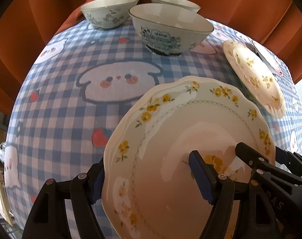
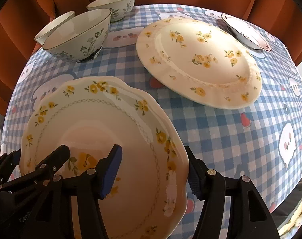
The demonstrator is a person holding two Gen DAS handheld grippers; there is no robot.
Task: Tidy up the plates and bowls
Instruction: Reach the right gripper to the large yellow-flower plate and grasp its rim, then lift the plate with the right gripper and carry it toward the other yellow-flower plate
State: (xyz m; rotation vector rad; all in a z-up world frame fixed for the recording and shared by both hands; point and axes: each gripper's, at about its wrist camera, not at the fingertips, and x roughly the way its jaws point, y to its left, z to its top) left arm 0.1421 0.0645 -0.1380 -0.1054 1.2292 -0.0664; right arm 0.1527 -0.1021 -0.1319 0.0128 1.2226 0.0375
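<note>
A scalloped white plate (image 1: pixel 171 131) with yellow flowers sits near the table's front edge; it also shows in the right wrist view (image 2: pixel 103 123). My left gripper (image 1: pixel 149 177) straddles its left rim, one finger inside, one outside, jaws apart. My right gripper (image 2: pixel 153 171) straddles its right rim the same way. A second flowered plate (image 2: pixel 198 59) lies behind to the right, also in the left wrist view (image 1: pixel 252 73). Three bowls stand at the back: (image 1: pixel 169 27), (image 1: pixel 109 10), (image 1: pixel 175 2).
The table has a blue checked cloth (image 1: pixel 71 103) with cartoon prints. A dark-rimmed small dish (image 2: pixel 244 31) lies at the far right behind the second plate. An orange curtain (image 1: pixel 41 10) hangs behind the table.
</note>
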